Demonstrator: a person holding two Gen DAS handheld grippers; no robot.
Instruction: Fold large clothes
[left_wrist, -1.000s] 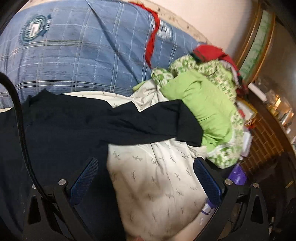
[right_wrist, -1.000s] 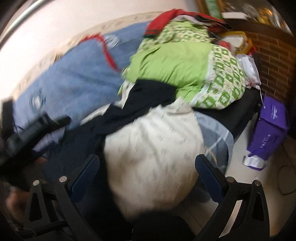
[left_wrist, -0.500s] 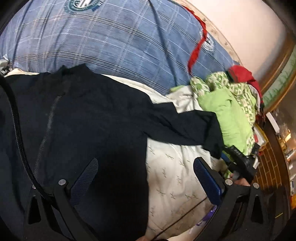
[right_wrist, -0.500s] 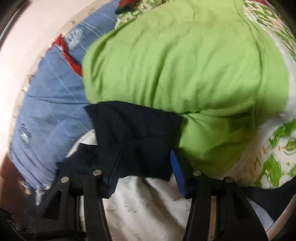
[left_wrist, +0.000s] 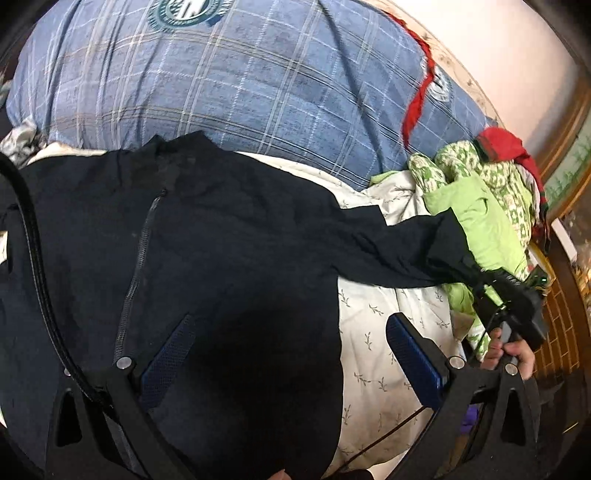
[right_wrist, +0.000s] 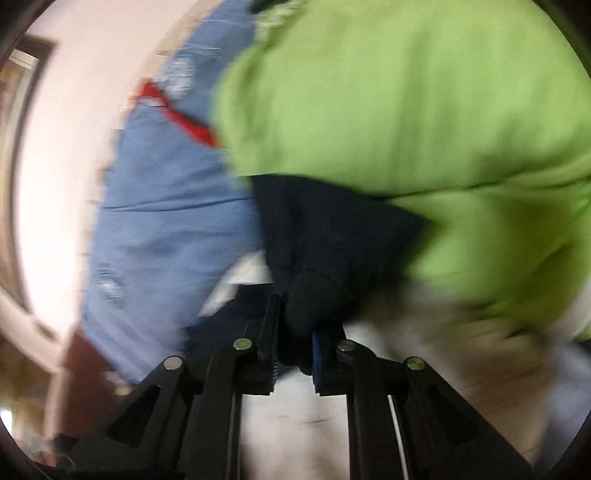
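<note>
— At your far left, what lies around the jacket?

— Crumpled grey cloth (left_wrist: 20, 138) pokes out at the edge, partly cut off. Your black jacket (left_wrist: 207, 258) is spread flat over the cream sheet (left_wrist: 373, 332), zip running down its front, with the blue plaid duvet (left_wrist: 240, 81) bunched up behind it. Your left gripper (left_wrist: 291, 354) hangs above the jacket's lower part, jaws wide and holding nothing; one pad is over black fabric, the other over the sheet. A black cable (left_wrist: 33, 266) curves across the left side of that view and covers part of the jacket.

— And going right?

— The sleeve (left_wrist: 417, 251) stretches out to the right across the sheet towards the green pile (left_wrist: 484, 221), with a red cloth (left_wrist: 502, 142) on top of that pile. Your right gripper (left_wrist: 476, 275) has the sleeve's end pinched, and your right hand (left_wrist: 511, 352) shows on its handle. A brick wall (left_wrist: 557, 321) lies beyond.

— What can you not make out?

— Your right wrist view is heavily blurred. It does show the jaws closed narrow on a wad of the sleeve (right_wrist: 321, 258), with the green pile (right_wrist: 424, 110) pressing in just above and the duvet (right_wrist: 166, 221) to the left. The jacket's lower hem runs out of the left view, and something purple (left_wrist: 469, 421) behind the gripper frame is too hidden to name.
</note>
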